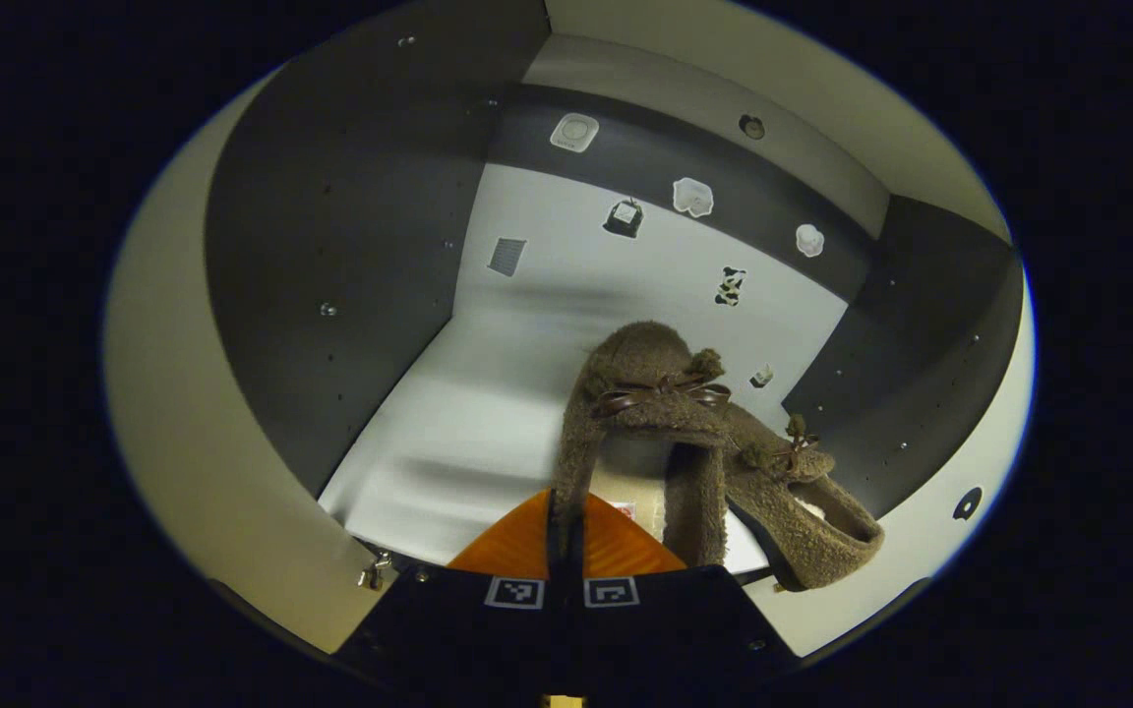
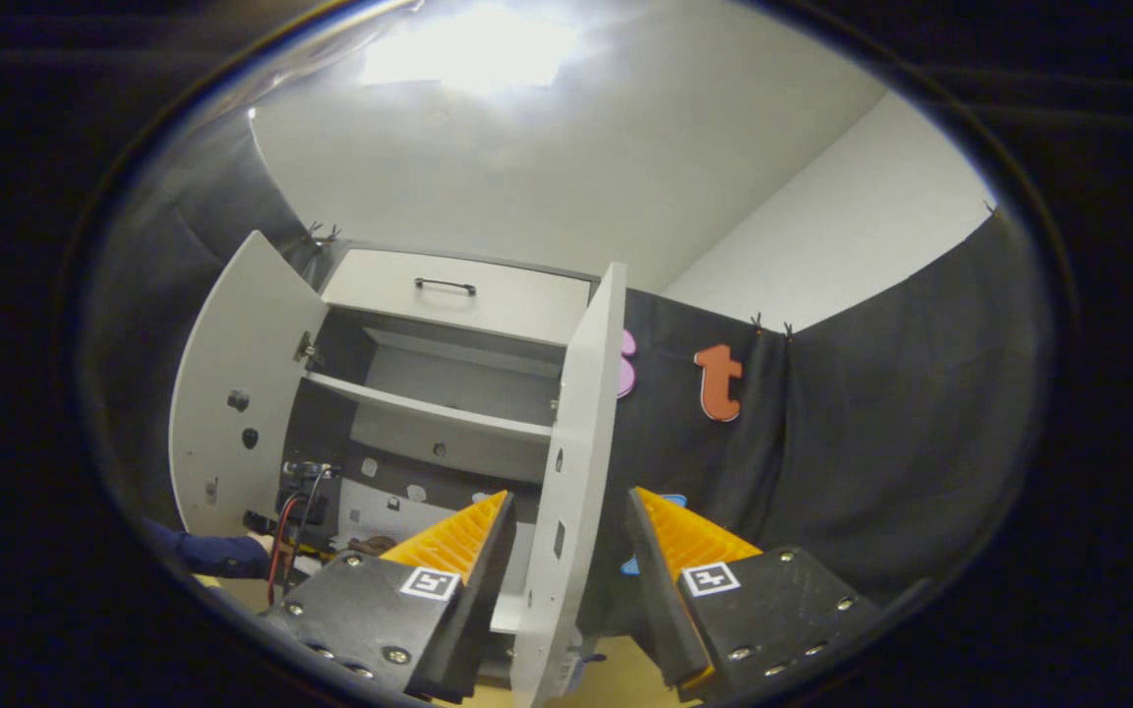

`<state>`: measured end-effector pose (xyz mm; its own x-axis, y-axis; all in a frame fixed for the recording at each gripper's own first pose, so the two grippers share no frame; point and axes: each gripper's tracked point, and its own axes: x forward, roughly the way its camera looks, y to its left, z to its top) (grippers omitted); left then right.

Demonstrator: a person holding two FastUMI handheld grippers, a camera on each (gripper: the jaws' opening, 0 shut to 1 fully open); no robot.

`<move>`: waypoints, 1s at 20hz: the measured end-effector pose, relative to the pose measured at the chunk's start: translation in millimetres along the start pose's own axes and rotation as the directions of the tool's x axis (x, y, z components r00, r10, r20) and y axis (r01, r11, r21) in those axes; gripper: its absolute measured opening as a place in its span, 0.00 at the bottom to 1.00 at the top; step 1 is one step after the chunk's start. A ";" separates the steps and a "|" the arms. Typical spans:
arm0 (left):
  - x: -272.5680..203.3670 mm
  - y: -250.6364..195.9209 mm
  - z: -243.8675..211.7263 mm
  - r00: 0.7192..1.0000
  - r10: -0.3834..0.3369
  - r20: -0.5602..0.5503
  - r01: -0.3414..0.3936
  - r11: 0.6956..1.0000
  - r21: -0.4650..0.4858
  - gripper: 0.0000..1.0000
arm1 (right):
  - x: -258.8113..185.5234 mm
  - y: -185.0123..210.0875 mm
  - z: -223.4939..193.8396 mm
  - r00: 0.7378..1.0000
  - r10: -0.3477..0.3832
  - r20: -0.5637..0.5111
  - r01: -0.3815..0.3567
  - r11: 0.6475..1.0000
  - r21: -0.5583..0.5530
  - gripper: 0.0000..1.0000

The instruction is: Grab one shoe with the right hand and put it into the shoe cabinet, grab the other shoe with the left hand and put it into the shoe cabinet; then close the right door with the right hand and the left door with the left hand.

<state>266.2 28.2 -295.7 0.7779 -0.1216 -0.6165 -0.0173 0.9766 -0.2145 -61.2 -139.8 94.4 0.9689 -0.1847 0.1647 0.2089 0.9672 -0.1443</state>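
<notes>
Left-hand placement step: left gripper (image 1: pixel 566 536) clenched on heel rim of left-hand shoe (image 1: pixel 640 393) inside shoe cabinet (image 1: pixel 330 295), beside other shoe (image 1: pixel 803 492); right gripper (image 2: pixel 566 551) agape astride right door (image 2: pixel 571 472); next: lower, release, withdraw.

1. Your left gripper (image 1: pixel 566 536) hides the heel of the near shoe (image 1: pixel 640 433).
2. The second shoe (image 1: pixel 803 501) lies partly behind it.
3. The right door (image 2: pixel 566 492) conceals the cabinet's interior beyond.
</notes>
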 end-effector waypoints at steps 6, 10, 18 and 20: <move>11.9 -2.8 7.5 1.000 0.023 0.009 -0.023 0.999 0.035 0.03 | 2.0 -4.6 -8.9 0.999 -0.027 -0.019 0.028 1.000 0.003 0.68; 15.6 -2.4 9.6 0.999 0.038 -0.014 -0.037 0.998 0.042 0.03 | 2.3 -9.3 -16.4 0.999 -0.039 -0.037 0.039 0.999 0.006 0.67; 5.3 0.7 23.2 0.996 0.088 0.008 -0.088 0.981 0.174 0.49 | -4.4 -25.5 -34.7 0.994 -0.068 -0.088 0.071 0.997 0.033 0.67; -8.0 2.7 33.0 0.993 0.111 0.041 -0.117 0.971 0.208 0.70 | -2.8 -32.7 -42.0 0.991 -0.086 -0.107 0.090 0.995 0.036 0.67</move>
<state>280.6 37.6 -266.4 0.7965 -0.0050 -0.6047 0.0226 0.9995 0.0216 -65.2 -178.3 57.6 0.9560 -0.2847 0.0712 0.2905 0.9523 -0.0932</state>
